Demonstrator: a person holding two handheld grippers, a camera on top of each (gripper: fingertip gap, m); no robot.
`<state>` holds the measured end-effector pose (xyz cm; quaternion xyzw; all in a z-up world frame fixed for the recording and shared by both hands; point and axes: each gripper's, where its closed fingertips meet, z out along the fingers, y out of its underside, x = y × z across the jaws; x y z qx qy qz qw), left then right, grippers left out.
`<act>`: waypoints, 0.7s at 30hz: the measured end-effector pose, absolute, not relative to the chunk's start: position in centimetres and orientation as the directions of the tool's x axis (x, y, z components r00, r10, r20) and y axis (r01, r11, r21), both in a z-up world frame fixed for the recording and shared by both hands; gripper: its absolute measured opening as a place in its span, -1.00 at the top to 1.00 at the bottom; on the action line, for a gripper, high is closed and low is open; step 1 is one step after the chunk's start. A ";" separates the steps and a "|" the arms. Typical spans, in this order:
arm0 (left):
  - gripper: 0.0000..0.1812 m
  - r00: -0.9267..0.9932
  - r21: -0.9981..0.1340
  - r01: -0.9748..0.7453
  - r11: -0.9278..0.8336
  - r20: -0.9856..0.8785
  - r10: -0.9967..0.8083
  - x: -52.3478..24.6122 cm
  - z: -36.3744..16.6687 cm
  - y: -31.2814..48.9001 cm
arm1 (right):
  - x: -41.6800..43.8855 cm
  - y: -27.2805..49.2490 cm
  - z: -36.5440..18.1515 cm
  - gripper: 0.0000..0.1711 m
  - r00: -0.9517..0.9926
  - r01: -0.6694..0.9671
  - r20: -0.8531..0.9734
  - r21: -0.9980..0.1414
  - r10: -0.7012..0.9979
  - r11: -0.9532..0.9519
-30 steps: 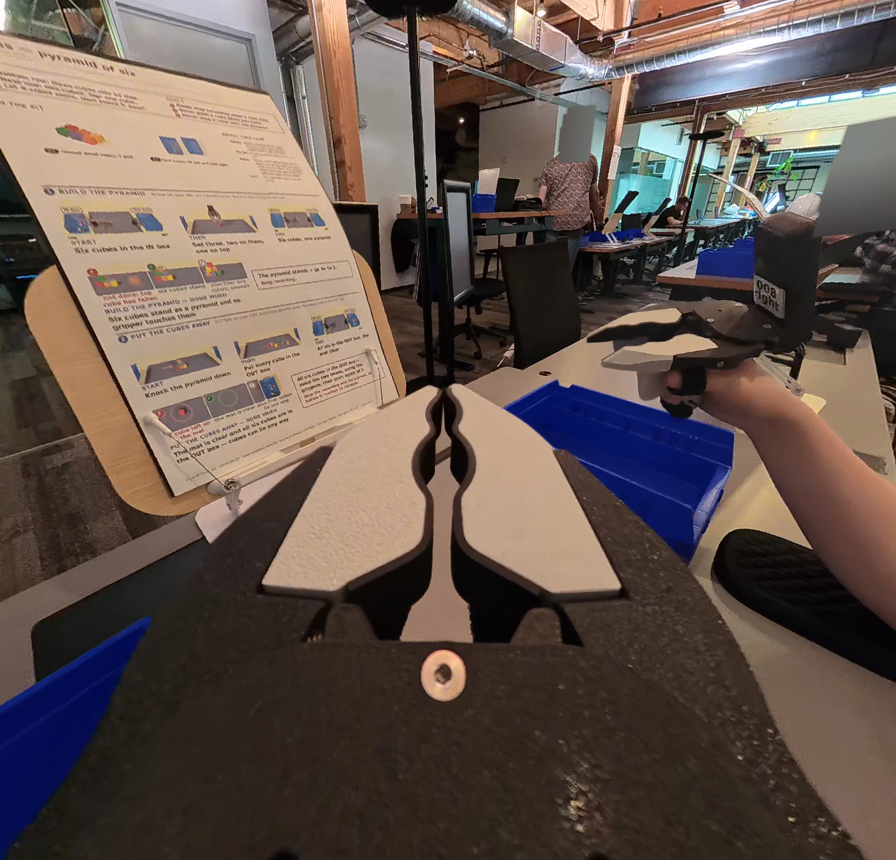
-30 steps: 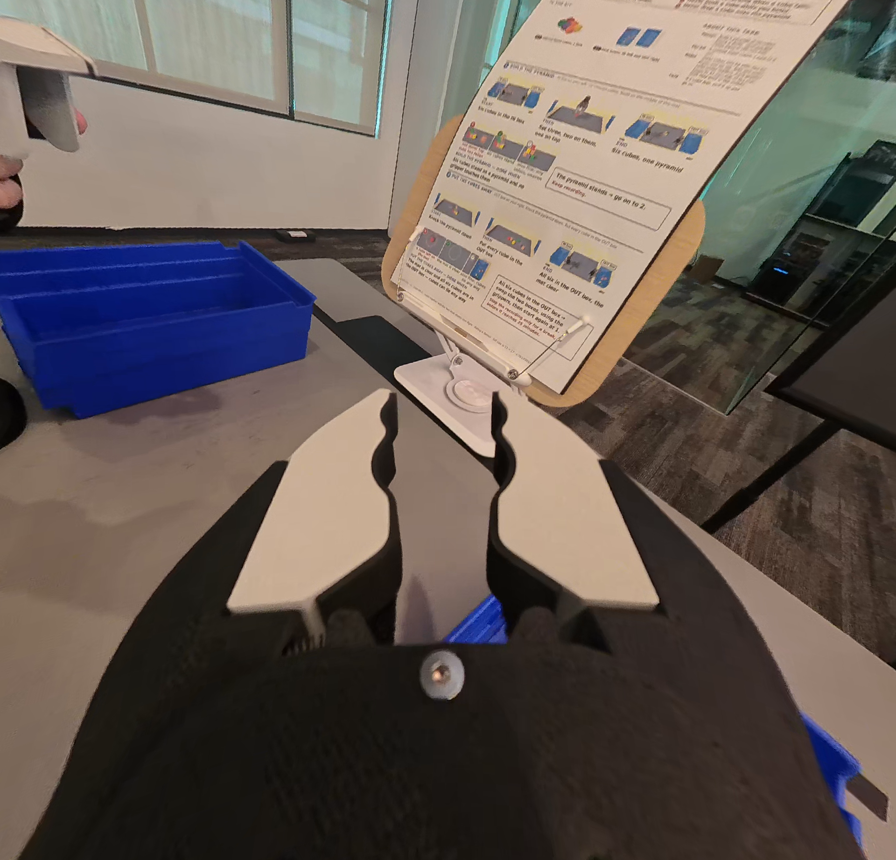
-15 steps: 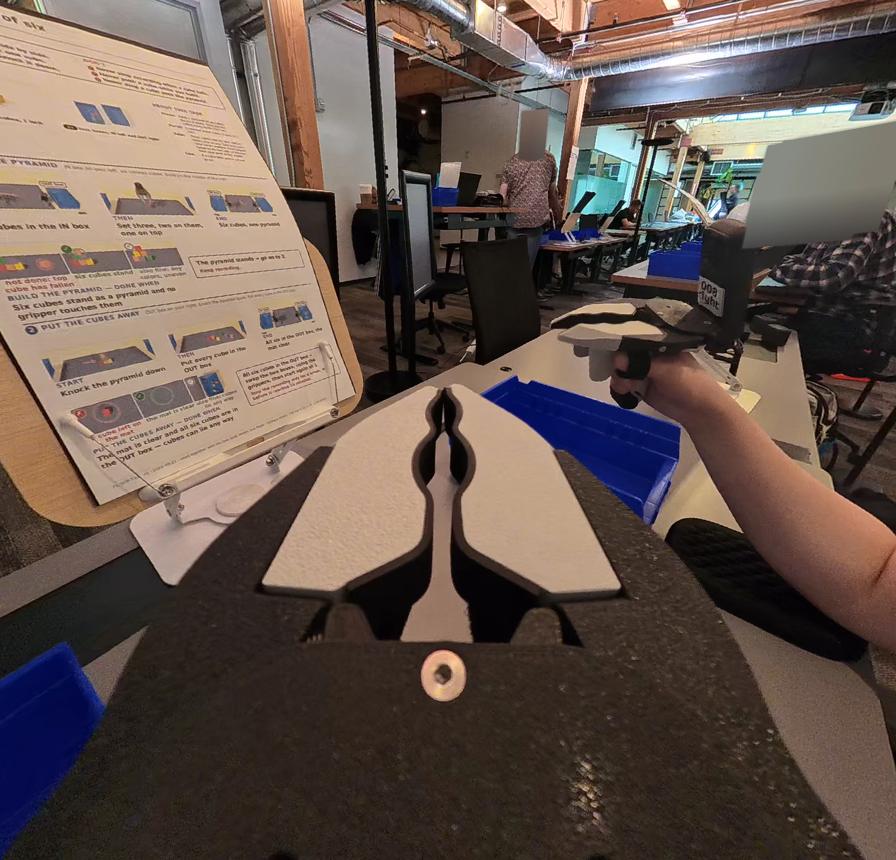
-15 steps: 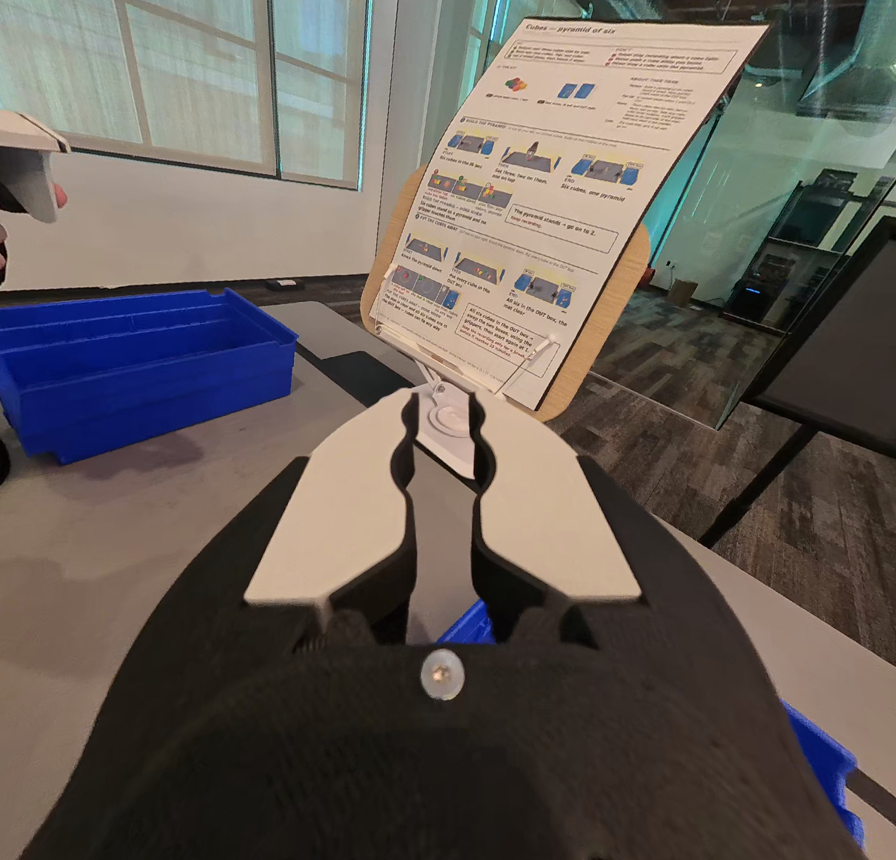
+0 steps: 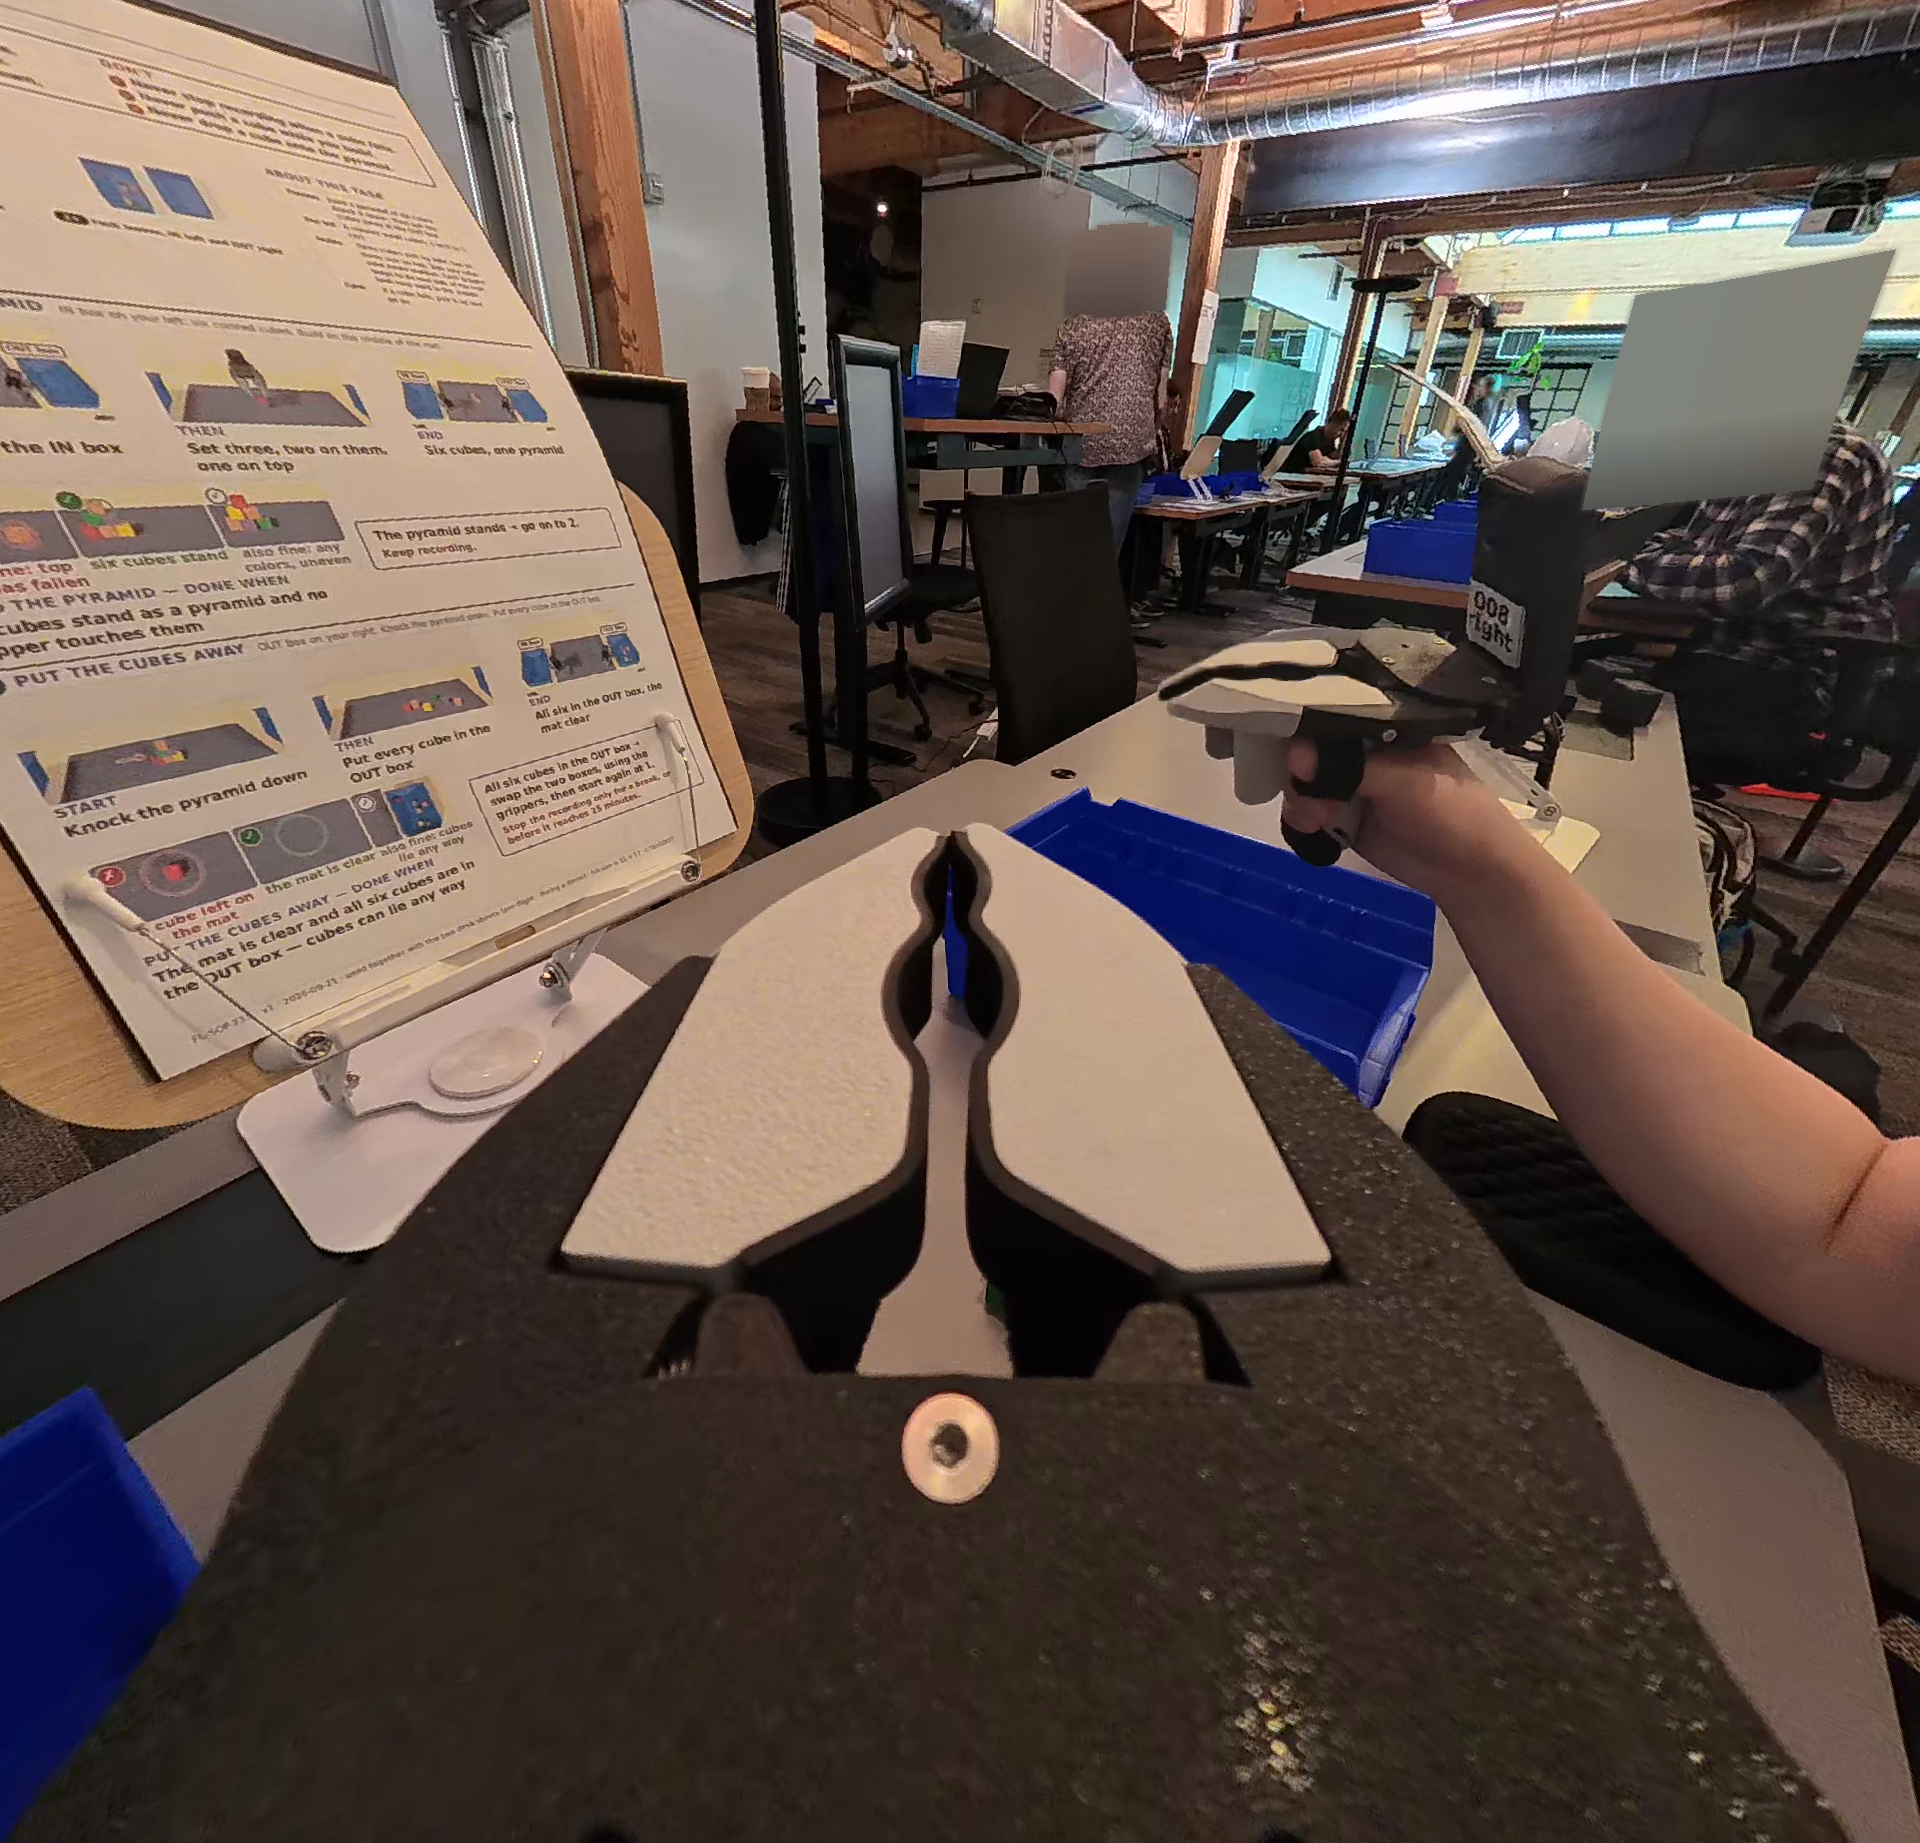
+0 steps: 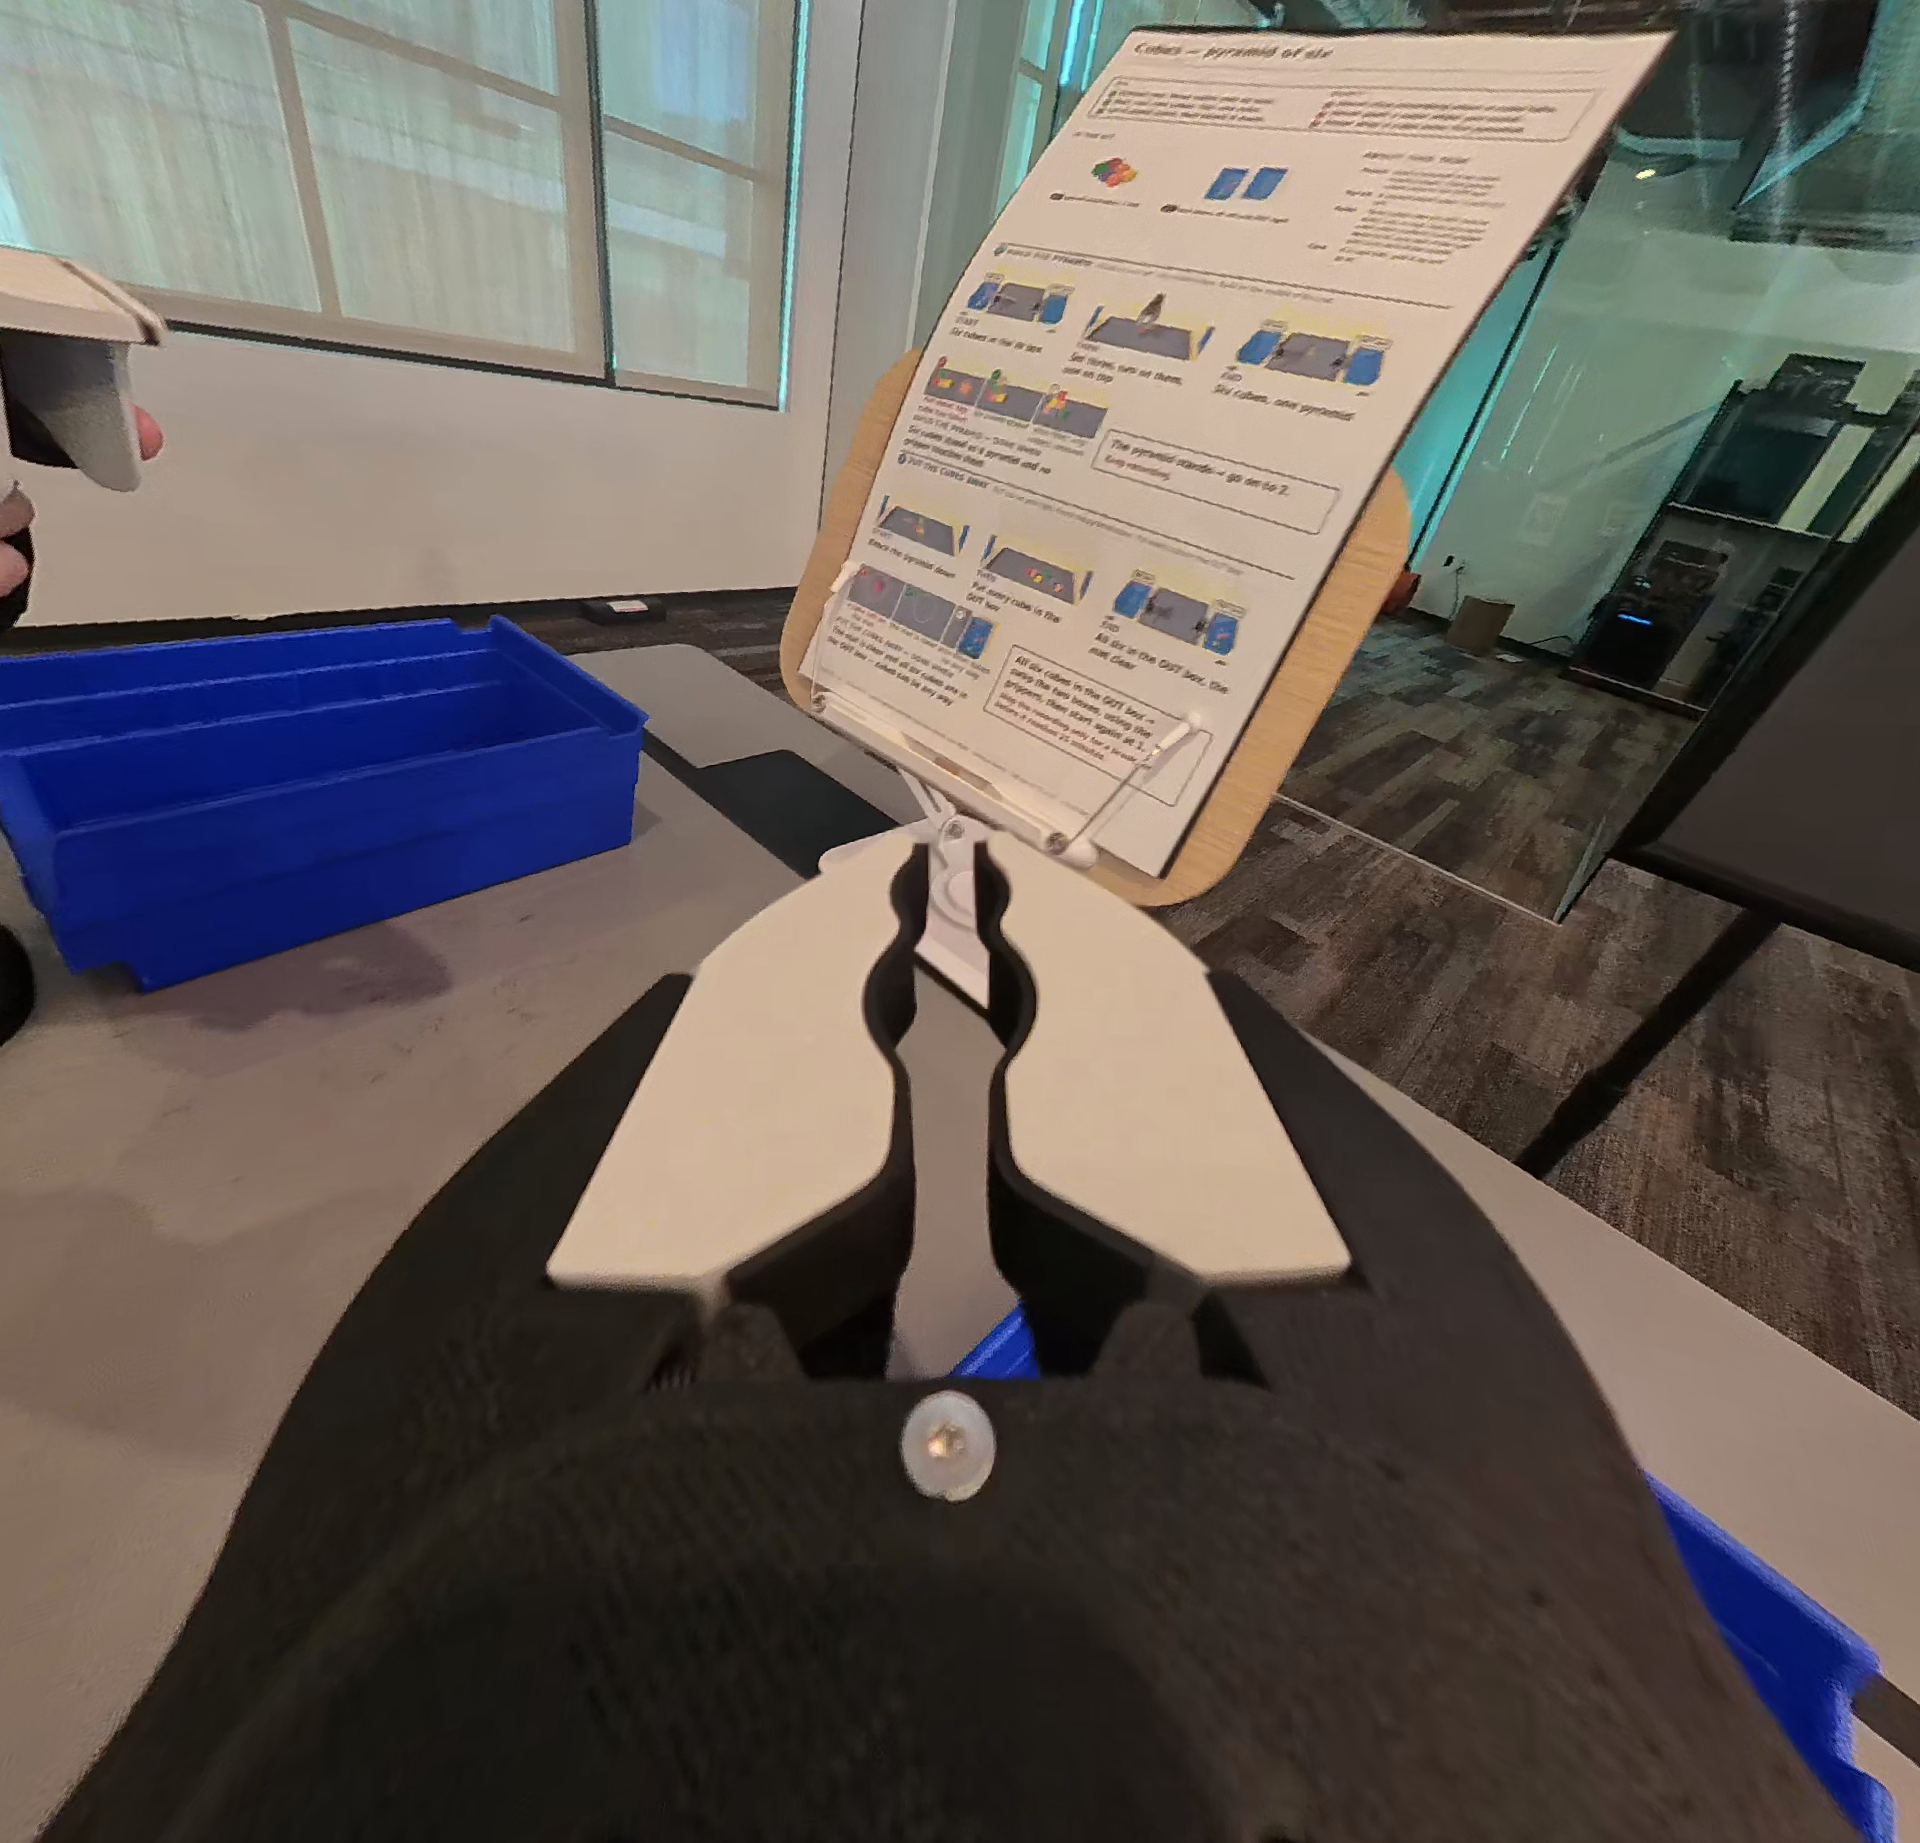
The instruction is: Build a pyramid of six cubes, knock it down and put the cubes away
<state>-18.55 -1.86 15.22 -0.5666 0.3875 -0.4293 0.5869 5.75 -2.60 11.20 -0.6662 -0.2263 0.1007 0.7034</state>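
No cubes show in either view. My left gripper (image 5: 951,843) is shut and empty, held above the table and pointing at a blue bin (image 5: 1226,910). A hand holds my right gripper (image 5: 1236,681) in the air above that bin. In the right wrist view, my right gripper (image 6: 948,858) has its jaws drawn together with only a slit at the tips, and it holds nothing. It points at the base of the instruction stand. A second blue bin (image 6: 312,754) stands on the left, with no cubes visible inside. My left gripper (image 6: 73,380) shows at the far left edge.
An instruction sheet on a wooden stand (image 5: 312,598) (image 6: 1143,443) stands at the table's far edge. A dark mat (image 6: 800,806) lies on the grey table (image 6: 260,1170). A blue bin edge (image 6: 1766,1637) sits under my right gripper. A black mesh pad (image 5: 1558,1222) lies beside the forearm. Desks, chairs and people are behind. Left tips to right tips: about 25 cm.
My right gripper has closed from clearly open to nearly touching. Both wrist views have swung a little, so the stand and bins have shifted in frame. The left gripper stays shut.
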 end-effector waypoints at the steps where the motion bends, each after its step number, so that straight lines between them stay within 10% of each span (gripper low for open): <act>1: 1.00 0.329 -0.998 0.066 -0.011 0.032 -0.944 -18.5 15.3 -1.9 | 5.4 -2.6 11.0 0.93 0.868 0.167 0.186 -0.983 0.460 0.081; 21: 1.00 0.306 -0.999 0.042 0.006 0.007 -0.952 -17.8 15.0 -2.6 | 4.6 -2.6 10.4 0.95 0.846 0.241 0.245 -0.968 0.475 0.069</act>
